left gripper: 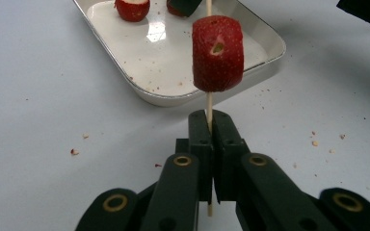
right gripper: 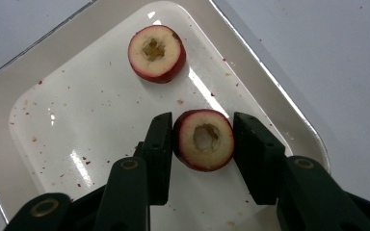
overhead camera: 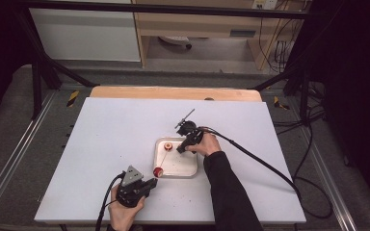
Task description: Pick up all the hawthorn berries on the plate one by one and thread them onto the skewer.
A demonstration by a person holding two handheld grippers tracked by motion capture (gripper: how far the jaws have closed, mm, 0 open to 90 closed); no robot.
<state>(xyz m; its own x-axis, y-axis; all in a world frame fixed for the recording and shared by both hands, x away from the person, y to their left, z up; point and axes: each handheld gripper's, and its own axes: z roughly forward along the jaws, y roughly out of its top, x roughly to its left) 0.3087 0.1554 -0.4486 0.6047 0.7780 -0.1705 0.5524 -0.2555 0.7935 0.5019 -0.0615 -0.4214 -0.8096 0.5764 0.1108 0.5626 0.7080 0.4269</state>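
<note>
My left gripper point(left gripper: 211, 118) is shut on a thin wooden skewer point(left gripper: 209, 102) near the table's front edge point(overhead camera: 150, 183). A red cored fruit piece point(left gripper: 218, 54) is threaded on the skewer and hangs just outside the white tray point(left gripper: 250, 65). My right gripper point(right gripper: 203, 126) points down into the tray point(overhead camera: 182, 149). A second cored piece point(right gripper: 204, 139) lies on the tray floor between its jaws. The left pad touches the piece and a sliver of gap shows at the right pad. A third piece point(right gripper: 156, 54) lies apart, farther in.
The tray point(overhead camera: 190, 169) sits mid-table on a white board, with red crumbs scattered in and around it. A small black stand with a rod point(overhead camera: 185, 124) is just behind the tray. Cables trail from both grippers. A wooden strip point(overhead camera: 173, 92) borders the far edge.
</note>
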